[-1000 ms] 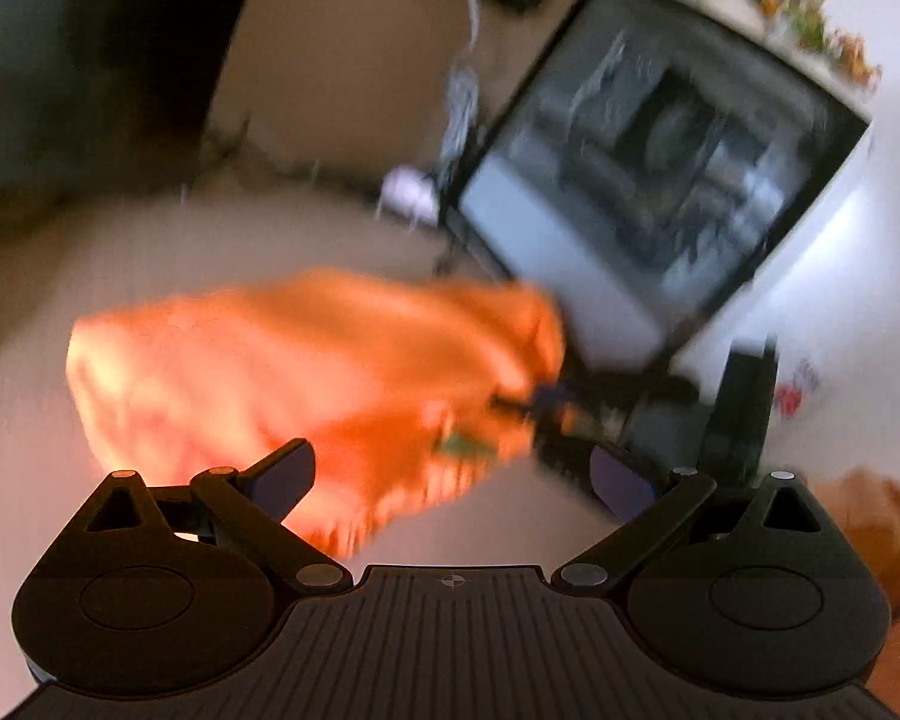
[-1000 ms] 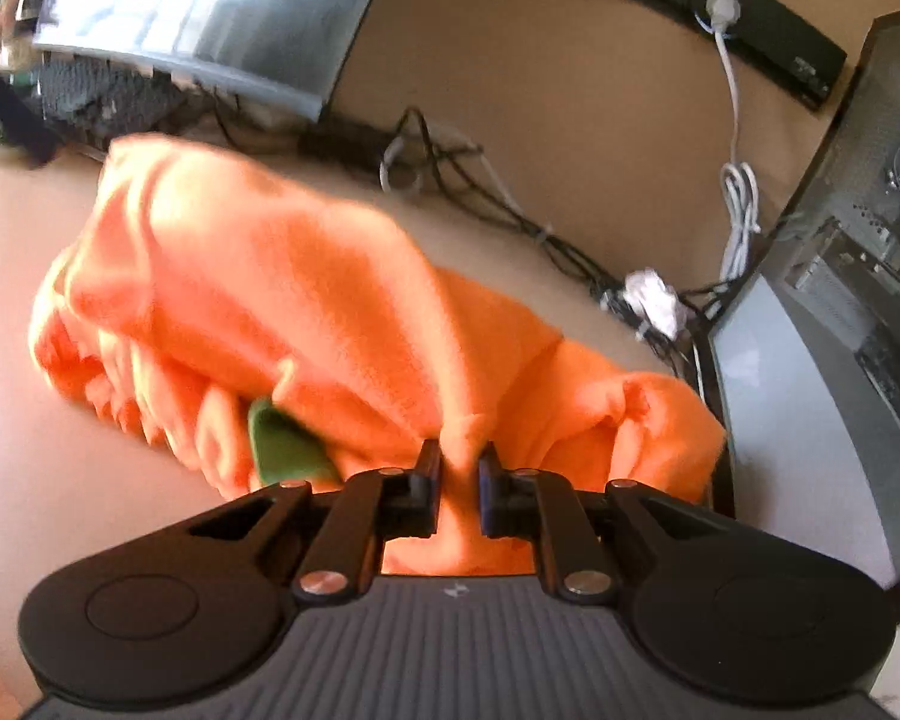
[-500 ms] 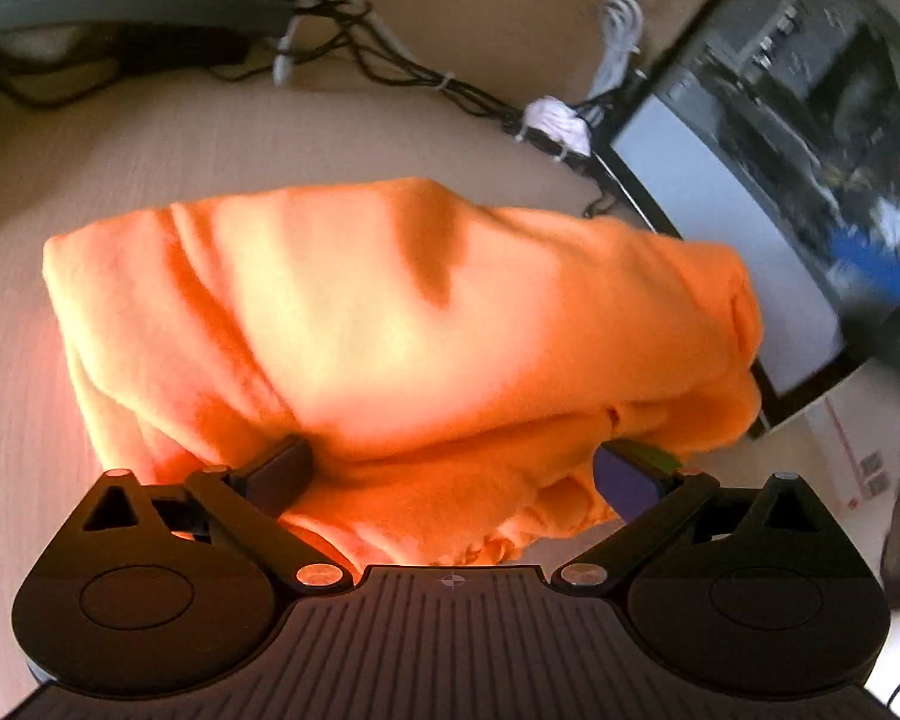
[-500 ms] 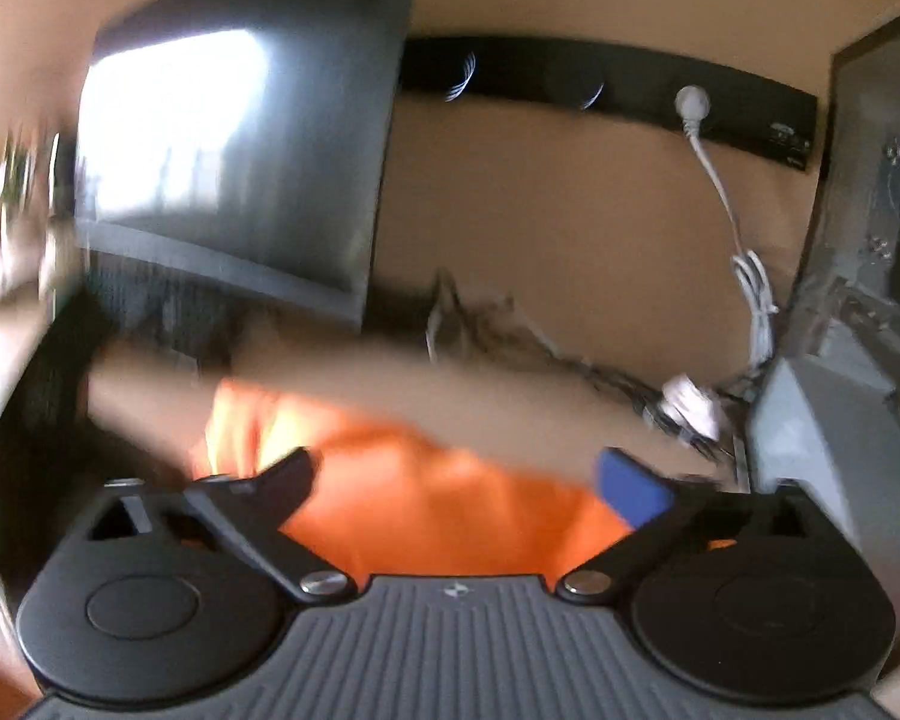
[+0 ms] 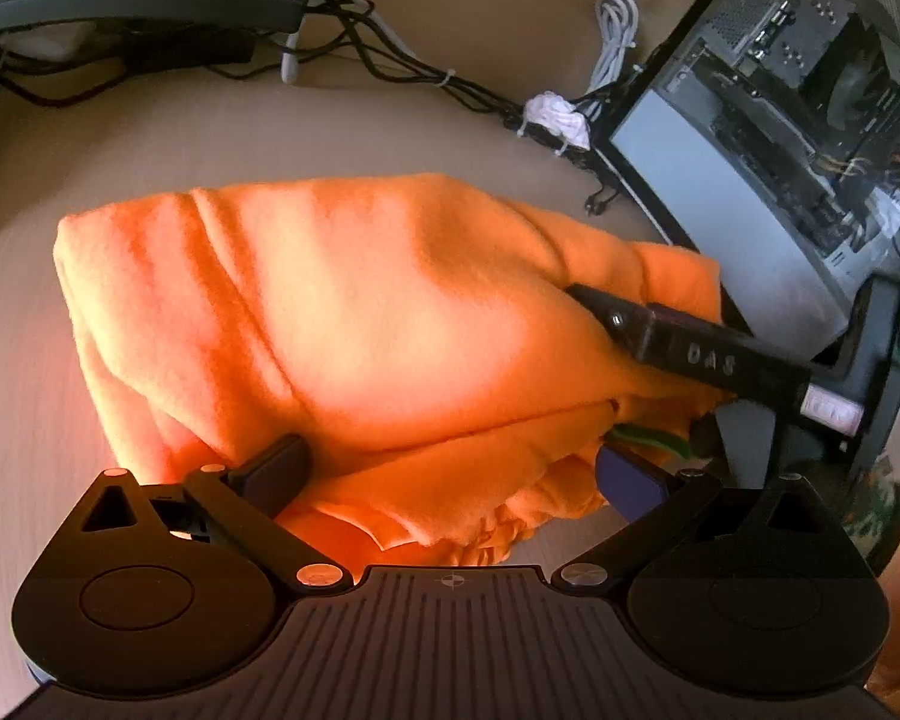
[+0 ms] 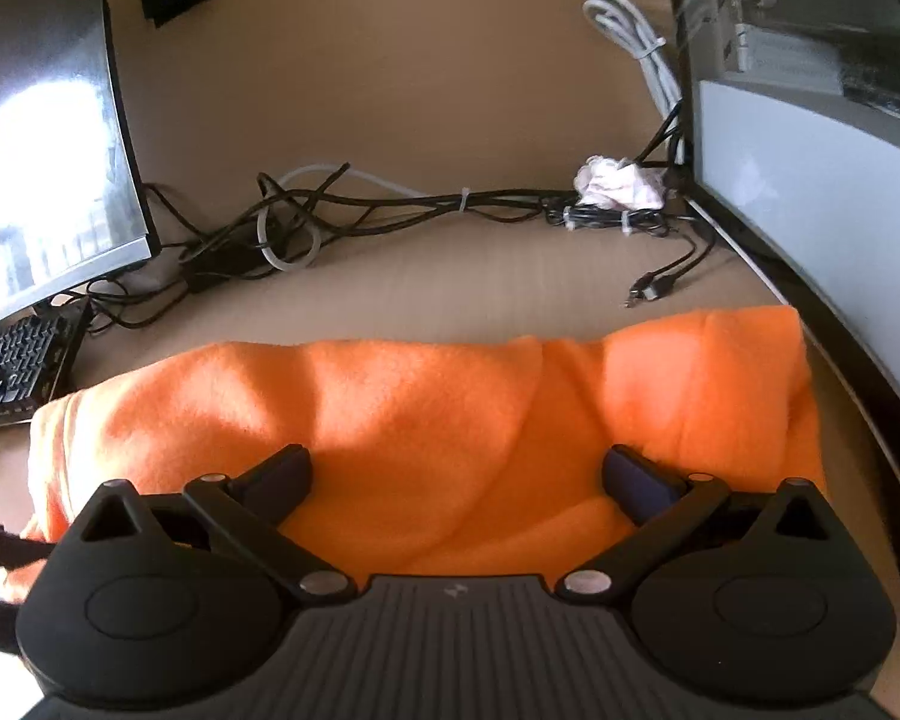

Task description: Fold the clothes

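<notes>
The desk (image 6: 426,294) is a pale beige surface with a faint wood grain, and one orange fleece garment (image 5: 342,324) lies folded on it as a thick, soft bundle with a fuzzy nap and rounded folds. Seen from the right wrist, the garment (image 6: 462,420) stretches as a long roll across the desk directly ahead of the right tool (image 6: 456,474), whose two fingers stand spread as wide as they go, above the cloth with nothing pinched between them. In the left wrist view the left tool (image 5: 450,471) sits at the near edge of the bundle, its two fingers also wide apart; the layered hem of the fleece lies between them but the pads do not press on it. One finger of the right tool (image 5: 708,354), a black bar, rests across the right end of the garment in that view, and a small green patch (image 5: 648,438) shows beneath the fold there.

To the right stands one computer case (image 6: 810,138) with a glass side panel, hard and glossy, near the garment's end. On the left is one curved monitor (image 6: 42,132), reflecting bright light, with one black keyboard (image 6: 18,366) below it. A tangle of black and white cables (image 6: 390,204) runs along the back of the desk, ending at a crumpled white wad (image 6: 618,186).
</notes>
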Motion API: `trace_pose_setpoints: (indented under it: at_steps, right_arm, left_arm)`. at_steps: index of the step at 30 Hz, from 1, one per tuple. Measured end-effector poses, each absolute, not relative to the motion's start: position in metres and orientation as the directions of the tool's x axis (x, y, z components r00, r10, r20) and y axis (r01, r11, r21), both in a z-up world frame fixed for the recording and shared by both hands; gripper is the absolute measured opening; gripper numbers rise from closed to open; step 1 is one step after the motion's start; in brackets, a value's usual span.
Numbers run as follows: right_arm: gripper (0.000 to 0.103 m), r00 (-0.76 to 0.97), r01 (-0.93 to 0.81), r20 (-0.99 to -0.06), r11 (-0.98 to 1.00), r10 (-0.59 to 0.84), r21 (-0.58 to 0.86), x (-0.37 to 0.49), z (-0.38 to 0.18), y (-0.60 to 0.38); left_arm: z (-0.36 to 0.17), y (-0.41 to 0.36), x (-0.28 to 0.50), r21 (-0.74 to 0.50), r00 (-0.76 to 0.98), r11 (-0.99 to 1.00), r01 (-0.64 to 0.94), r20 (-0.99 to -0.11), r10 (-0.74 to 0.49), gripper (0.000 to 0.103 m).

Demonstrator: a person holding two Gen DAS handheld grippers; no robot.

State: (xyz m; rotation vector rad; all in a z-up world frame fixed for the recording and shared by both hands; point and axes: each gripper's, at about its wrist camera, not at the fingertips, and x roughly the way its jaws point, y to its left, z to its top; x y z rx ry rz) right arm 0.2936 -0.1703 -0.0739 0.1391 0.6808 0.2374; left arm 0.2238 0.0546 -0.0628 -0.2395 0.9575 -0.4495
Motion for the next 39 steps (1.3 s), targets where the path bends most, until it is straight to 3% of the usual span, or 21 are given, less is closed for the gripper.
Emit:
trace_pose_setpoints:
  at_steps: [8, 20, 26, 31, 39]
  right_arm:
    - [0.103, 0.674, -0.211, -0.691, 0.965, 0.261, 0.159, 0.286, -0.065, -0.098]
    - [0.103, 0.641, -0.181, -0.756, 0.983, 0.134, 0.02, 0.283, -0.057, -0.046]
    - [0.103, 0.752, -0.056, -0.656, 0.998, 0.061, 0.028, 0.255, -0.017, -0.067]
    - [0.103, 0.685, -0.082, -0.729, 0.994, 0.004, -0.071, 0.259, -0.051, -0.073]
    - [0.103, 0.715, -0.143, -0.697, 0.986, 0.041, -0.089, 0.263, -0.066, -0.076]
  left_arm:
    - [-0.066, 0.105, 0.21, -0.382, 0.519, 0.908, 0.172, -0.748, -0.413, 0.103]
    - [-0.073, 0.15, 0.205, -0.492, 0.535, 0.853, 0.176, -0.68, -0.502, 0.103]
    - [-0.073, 0.151, 0.21, -0.5, 0.518, 0.849, 0.169, -0.688, -0.508, 0.103]
    - [-0.074, 0.143, 0.209, -0.476, 0.546, 0.868, 0.138, -0.695, -0.468, 0.103]
    - [-0.074, 0.13, 0.205, -0.42, 0.573, 0.903, 0.095, -0.718, -0.394, 0.103]
